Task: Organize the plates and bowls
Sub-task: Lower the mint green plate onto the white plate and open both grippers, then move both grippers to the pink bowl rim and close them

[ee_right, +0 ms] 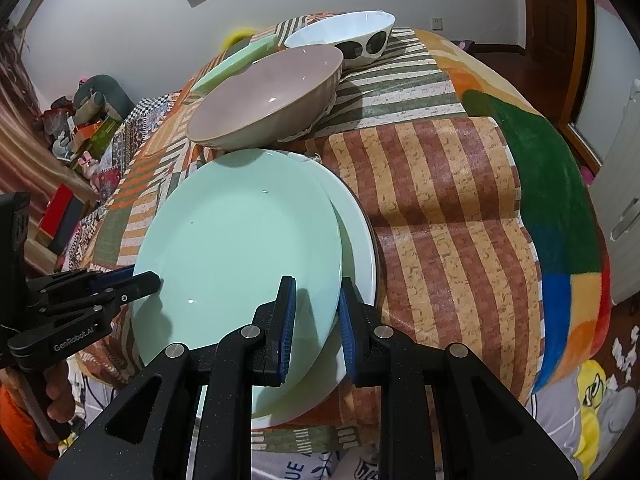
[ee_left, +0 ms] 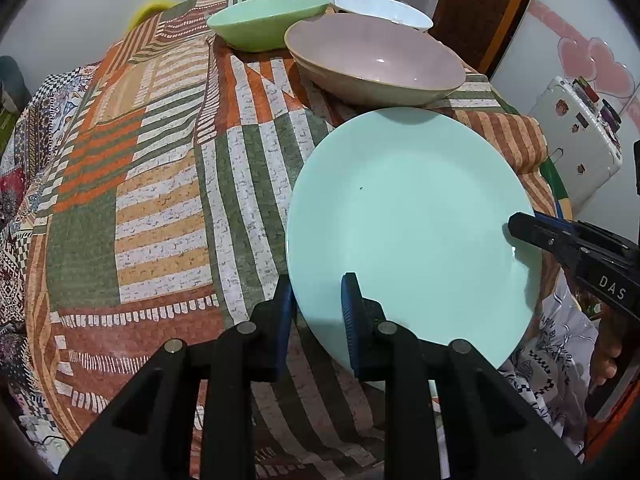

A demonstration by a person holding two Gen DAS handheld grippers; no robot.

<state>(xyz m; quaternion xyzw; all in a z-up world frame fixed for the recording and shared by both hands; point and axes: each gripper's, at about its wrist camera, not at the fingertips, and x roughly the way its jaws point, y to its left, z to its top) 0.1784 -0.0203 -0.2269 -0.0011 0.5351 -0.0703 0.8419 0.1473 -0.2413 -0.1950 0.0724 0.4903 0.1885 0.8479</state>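
A mint green plate (ee_left: 408,232) (ee_right: 240,256) is held tilted above the table edge. My left gripper (ee_left: 316,320) straddles its left rim, one finger above and one below. My right gripper (ee_right: 316,320) straddles its right rim in the same way. Under it lies a white plate (ee_right: 358,248). Behind stand a pinkish-brown bowl (ee_left: 376,60) (ee_right: 268,100), a green bowl (ee_left: 268,20) (ee_right: 236,62) and a white bowl (ee_left: 384,10) (ee_right: 348,36) with dark spots.
A patchwork striped cloth (ee_left: 160,184) (ee_right: 440,200) covers the table and hangs over its edges. A white fridge (ee_left: 576,144) stands at right. Cluttered items (ee_right: 80,120) sit on the floor at left.
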